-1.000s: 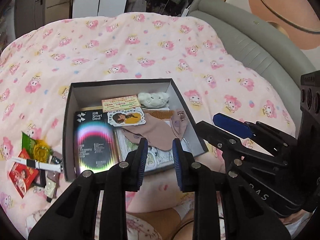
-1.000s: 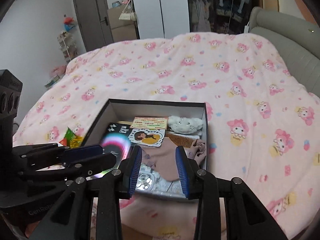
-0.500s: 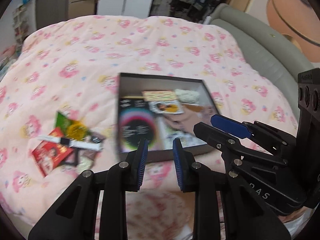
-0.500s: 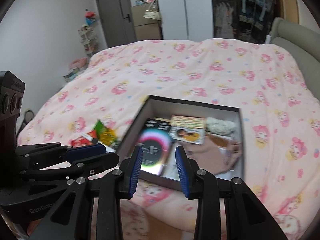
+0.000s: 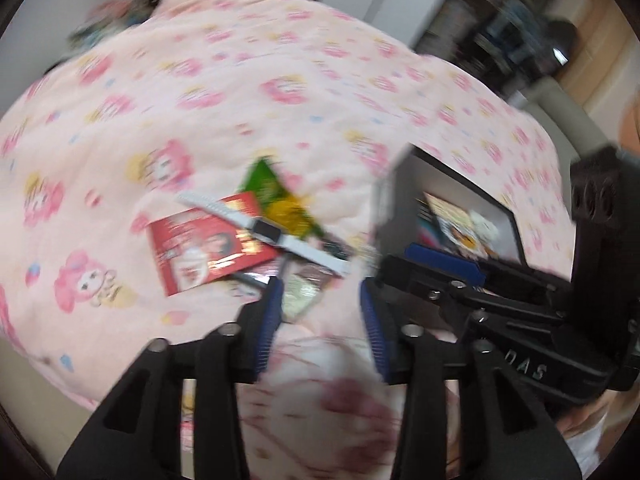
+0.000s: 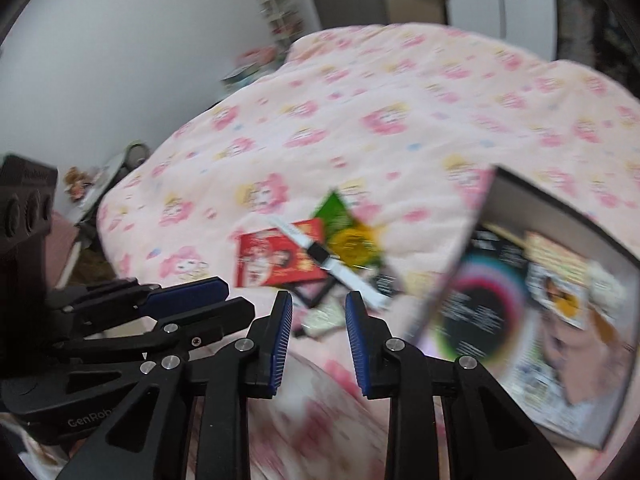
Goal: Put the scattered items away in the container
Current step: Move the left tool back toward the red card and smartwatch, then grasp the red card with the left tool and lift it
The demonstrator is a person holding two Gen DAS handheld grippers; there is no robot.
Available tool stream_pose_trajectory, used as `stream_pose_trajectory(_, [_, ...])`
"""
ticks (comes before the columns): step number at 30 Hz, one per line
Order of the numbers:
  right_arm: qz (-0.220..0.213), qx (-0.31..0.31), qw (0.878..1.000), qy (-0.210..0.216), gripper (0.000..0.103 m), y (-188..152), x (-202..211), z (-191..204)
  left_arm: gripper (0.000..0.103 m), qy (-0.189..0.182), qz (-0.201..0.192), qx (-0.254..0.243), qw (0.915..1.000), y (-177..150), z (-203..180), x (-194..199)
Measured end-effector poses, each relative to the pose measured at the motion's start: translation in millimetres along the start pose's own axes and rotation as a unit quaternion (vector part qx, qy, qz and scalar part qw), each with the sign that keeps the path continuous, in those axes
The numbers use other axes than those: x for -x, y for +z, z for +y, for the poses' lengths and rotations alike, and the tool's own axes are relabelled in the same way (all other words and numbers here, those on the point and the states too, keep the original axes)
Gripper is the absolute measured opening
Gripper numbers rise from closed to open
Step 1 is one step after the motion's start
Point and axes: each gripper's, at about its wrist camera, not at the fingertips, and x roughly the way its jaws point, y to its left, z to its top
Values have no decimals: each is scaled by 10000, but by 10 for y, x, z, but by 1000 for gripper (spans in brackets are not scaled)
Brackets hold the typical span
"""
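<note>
A pile of loose items lies on the pink bedspread: a red packet (image 5: 208,246) (image 6: 276,258), a white-strapped watch (image 5: 272,236) (image 6: 324,260) across it, a green and yellow packet (image 5: 280,200) (image 6: 348,232), and small pale sachets (image 5: 300,296) (image 6: 324,316). The dark open box (image 5: 400,200) (image 6: 492,192) stands to the right of the pile and holds a black booklet, cards, a plush and a beige cloth. My left gripper (image 5: 320,300) is open and empty, just short of the pile. My right gripper (image 6: 318,308) is open and empty, also near the pile. Both views are blurred.
The pink patterned bedspread (image 5: 240,92) (image 6: 380,120) covers the whole bed. A grey padded headboard (image 5: 560,104) runs at the far right. A white wall, a door and shelves (image 6: 280,4) stand beyond the bed's left side.
Both grippers have swung left, from facing the box to facing the pile of loose items. The box now sits at the right of both views. Both stay open and empty.
</note>
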Motion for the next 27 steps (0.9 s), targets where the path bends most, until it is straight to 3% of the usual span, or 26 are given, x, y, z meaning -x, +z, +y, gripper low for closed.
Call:
stream_pose_trajectory(4, [366, -276, 9986, -261, 25, 48, -414, -78, 45, 400, 87, 495, 9979, -15, 499, -146])
stream_pose_trajectory(8, [840, -160, 9961, -224, 25, 106, -769, -108, 45, 415, 284, 866, 9950, -51, 812, -404])
stream_pose_trajectory(11, [1103, -36, 9938, -139, 25, 170, -985, -104, 45, 660, 319, 1071, 9915, -54, 978, -574])
stream_pose_trajectory(18, [1857, 4, 9824, 217, 25, 247, -1592, -181, 45, 800, 524, 1544, 9834, -40, 1417, -985])
stream_pose_trajectory(27, [1853, 42, 9827, -38, 25, 448, -1790, -143, 45, 983, 426, 1721, 9792, 65, 1509, -1252])
